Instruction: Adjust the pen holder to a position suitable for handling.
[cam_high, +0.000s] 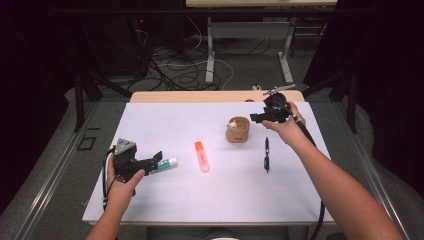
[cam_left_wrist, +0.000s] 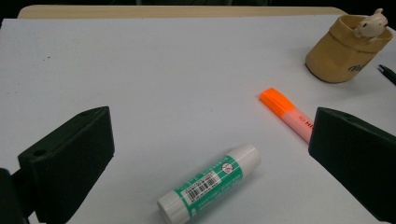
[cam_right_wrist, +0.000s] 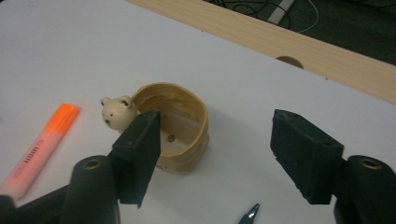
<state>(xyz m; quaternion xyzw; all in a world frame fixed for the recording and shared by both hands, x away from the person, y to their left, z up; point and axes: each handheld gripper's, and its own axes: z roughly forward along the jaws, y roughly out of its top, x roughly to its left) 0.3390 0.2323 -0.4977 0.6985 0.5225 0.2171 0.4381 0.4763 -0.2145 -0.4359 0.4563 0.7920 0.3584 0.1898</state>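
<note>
left hand-held gripper: spread, empty, glue stick lying between jaws | right hand-held gripper: spread, empty, apparently raised above bear pen cup | surface: white

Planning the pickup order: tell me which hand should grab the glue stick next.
Left, likely. The left gripper is open with the glue stick lying right between its jaws, untouched. The right gripper hovers open across the table by the tan cup.

A dim room: grey floor strewn with cables, another table's white legs behind.
</note>
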